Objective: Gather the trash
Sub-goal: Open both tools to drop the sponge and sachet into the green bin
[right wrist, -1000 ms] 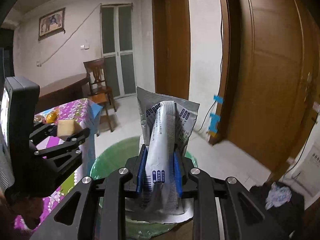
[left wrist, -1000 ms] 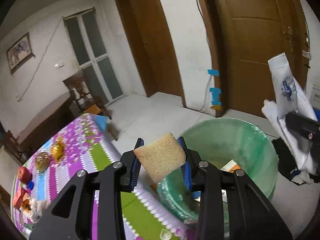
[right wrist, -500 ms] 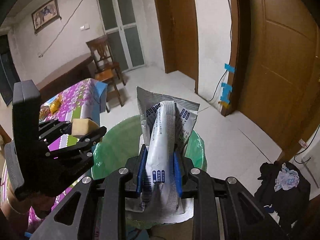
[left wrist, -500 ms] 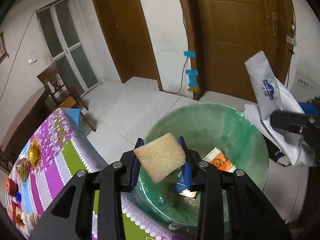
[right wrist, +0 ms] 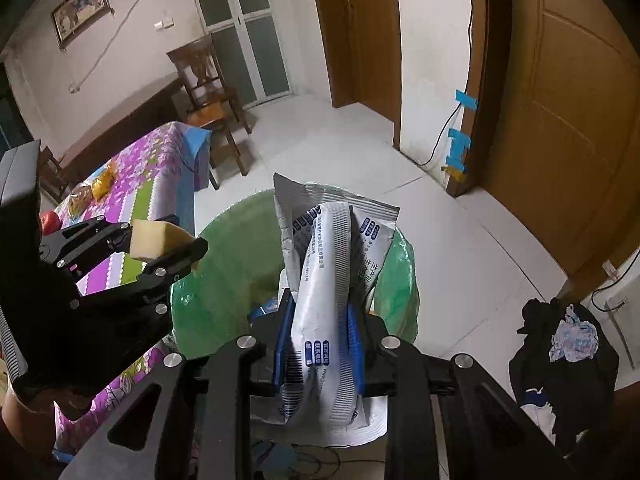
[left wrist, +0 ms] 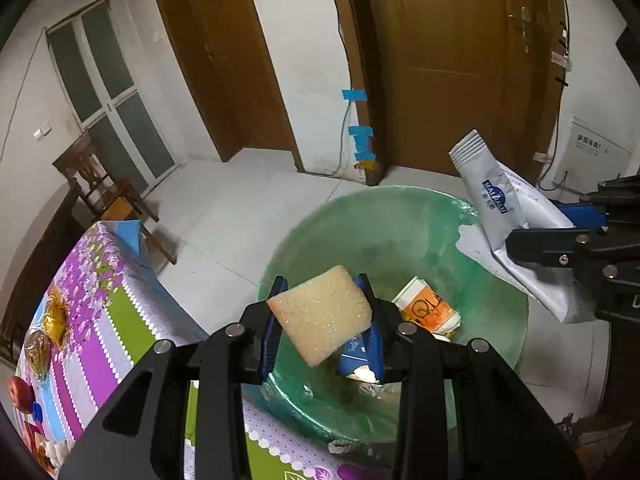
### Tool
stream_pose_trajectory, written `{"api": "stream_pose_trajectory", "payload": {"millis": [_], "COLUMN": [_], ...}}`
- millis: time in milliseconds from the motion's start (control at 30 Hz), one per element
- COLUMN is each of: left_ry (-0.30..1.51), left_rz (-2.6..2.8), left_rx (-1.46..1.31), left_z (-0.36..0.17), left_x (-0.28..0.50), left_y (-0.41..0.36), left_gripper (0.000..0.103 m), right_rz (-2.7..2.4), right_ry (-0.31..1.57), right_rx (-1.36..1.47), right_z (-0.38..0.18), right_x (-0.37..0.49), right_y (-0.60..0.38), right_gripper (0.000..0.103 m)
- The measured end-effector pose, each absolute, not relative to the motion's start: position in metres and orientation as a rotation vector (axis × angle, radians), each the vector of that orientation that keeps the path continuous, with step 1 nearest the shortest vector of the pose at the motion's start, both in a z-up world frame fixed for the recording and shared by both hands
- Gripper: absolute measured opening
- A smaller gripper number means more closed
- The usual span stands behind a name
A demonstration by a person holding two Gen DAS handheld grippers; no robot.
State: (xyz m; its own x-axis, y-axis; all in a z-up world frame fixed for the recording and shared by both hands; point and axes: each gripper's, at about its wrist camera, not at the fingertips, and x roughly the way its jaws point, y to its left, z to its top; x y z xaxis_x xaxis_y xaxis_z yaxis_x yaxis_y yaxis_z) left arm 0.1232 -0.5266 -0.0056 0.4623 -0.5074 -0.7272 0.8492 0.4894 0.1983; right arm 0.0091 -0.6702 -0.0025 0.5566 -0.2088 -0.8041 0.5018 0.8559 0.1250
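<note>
My left gripper [left wrist: 322, 322] is shut on a beige sponge [left wrist: 320, 316] and holds it over the near rim of a bin lined with a green bag [left wrist: 384, 224]. An orange-and-white cup [left wrist: 428, 310] and a blue wrapper [left wrist: 356, 354] lie inside the bin. My right gripper [right wrist: 320, 334] is shut on crumpled white-and-silver packets [right wrist: 326, 280] above the bin [right wrist: 236, 224]. The packets [left wrist: 504, 208] show at the right in the left wrist view. The left gripper with the sponge [right wrist: 154, 238] shows at the left in the right wrist view.
A table with a purple and green floral cloth [left wrist: 100, 292] stands left of the bin, with an apple [left wrist: 20, 394] and snack packs [left wrist: 54, 320] on it. A wooden chair [right wrist: 206, 88], brown doors [left wrist: 460, 60] and a dark clothes pile [right wrist: 560, 352] stand around on white floor tiles.
Both grippers have moved forward and tilted down over the bin, so the bin's inside and its trash now show more fully. Both grips are unchanged.
</note>
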Motion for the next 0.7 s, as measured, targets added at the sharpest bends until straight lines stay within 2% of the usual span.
{"api": "stream_pose_trajectory", "payload": {"millis": [467,700], "left_ry": [0.699,0.701], "left_rz": [-0.923,-0.932], "left_rx": [0.610,0.604], "left_z": [-0.015,-0.014], "left_x": [0.131,0.134], "left_y": [-0.530,-0.531], "left_gripper": [0.033,0.033], "right_rz": [-0.386,-0.397], "right_ry": [0.967,0.945], "right_rx": [0.369,0.341], "right_z": [-0.013,-0.005], "right_x": [0.038,0.047], "right_y": [-0.675,-0.678], "right_gripper": [0.025,0.026]}}
